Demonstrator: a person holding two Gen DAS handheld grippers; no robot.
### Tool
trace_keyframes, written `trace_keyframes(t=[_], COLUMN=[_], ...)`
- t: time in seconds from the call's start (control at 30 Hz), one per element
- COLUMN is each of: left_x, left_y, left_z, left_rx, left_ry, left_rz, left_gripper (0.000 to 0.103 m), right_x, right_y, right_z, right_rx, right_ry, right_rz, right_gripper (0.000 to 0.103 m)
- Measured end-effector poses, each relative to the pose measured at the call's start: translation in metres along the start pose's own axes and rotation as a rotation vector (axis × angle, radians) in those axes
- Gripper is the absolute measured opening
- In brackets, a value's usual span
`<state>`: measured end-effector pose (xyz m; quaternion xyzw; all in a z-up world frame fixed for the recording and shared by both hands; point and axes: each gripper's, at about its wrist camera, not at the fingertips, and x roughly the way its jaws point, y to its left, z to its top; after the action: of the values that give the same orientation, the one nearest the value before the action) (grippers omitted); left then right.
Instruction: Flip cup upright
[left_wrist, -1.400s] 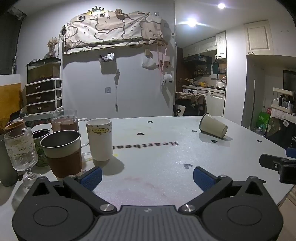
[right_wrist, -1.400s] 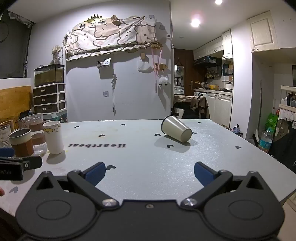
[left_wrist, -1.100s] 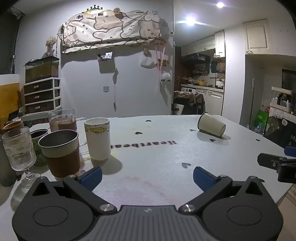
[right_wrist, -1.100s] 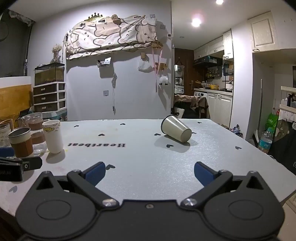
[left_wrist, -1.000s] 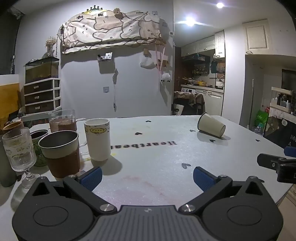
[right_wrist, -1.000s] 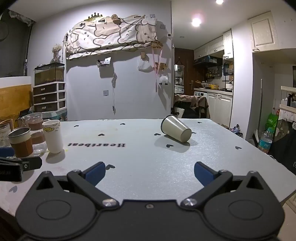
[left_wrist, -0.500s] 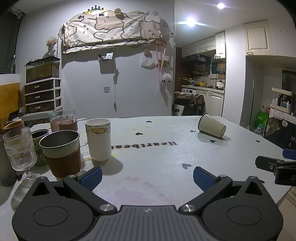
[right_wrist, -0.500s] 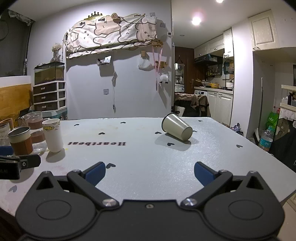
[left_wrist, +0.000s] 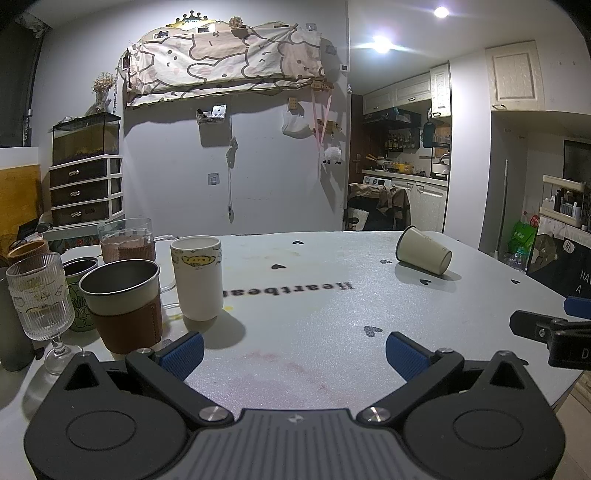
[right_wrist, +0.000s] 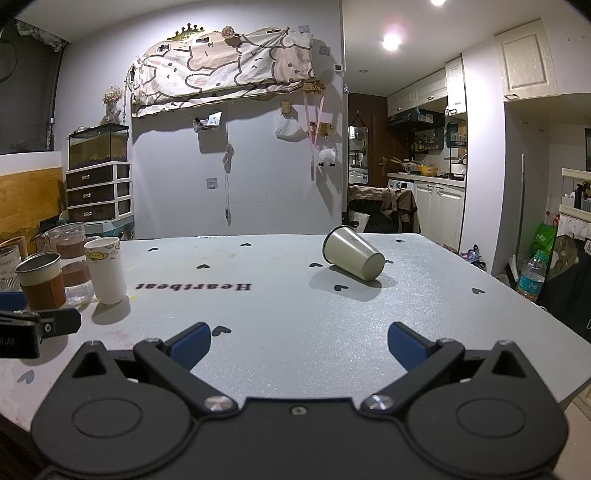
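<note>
A beige paper cup (right_wrist: 353, 257) lies on its side on the grey table (right_wrist: 295, 317), its open mouth facing left and away. It also shows in the left wrist view (left_wrist: 423, 250) at the far right. My right gripper (right_wrist: 298, 342) is open and empty, well short of the cup. My left gripper (left_wrist: 294, 351) is open and empty over the table's near middle, far left of the cup.
Several upright cups and glasses stand at the table's left: a white cup (left_wrist: 197, 277), a metal cup with a brown sleeve (left_wrist: 123, 304), a ribbed stem glass (left_wrist: 41, 297), a glass mug (left_wrist: 126, 240). The table's right edge (right_wrist: 535, 314) drops to the floor.
My right gripper has moved slightly forward toward the lying cup, which looks a little larger. My left gripper has barely moved. Both stay open.
</note>
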<state>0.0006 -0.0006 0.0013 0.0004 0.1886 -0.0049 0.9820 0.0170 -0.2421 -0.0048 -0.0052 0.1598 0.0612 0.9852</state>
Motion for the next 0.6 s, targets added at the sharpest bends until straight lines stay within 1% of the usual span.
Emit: trace_keyframes(t=[0.6], left_x=[-0.0001], left_y=[0.0009], left_z=[-0.0009], left_rx=[-0.002], left_ry=[0.001], left_rz=[0.0], left_gripper=[0.103], right_x=[0.0001], right_y=[0.0035], right_z=[-0.0007], right_rx=[0.002], right_ry=[0.004], right_rz=[0.0], right_gripper=[0.103])
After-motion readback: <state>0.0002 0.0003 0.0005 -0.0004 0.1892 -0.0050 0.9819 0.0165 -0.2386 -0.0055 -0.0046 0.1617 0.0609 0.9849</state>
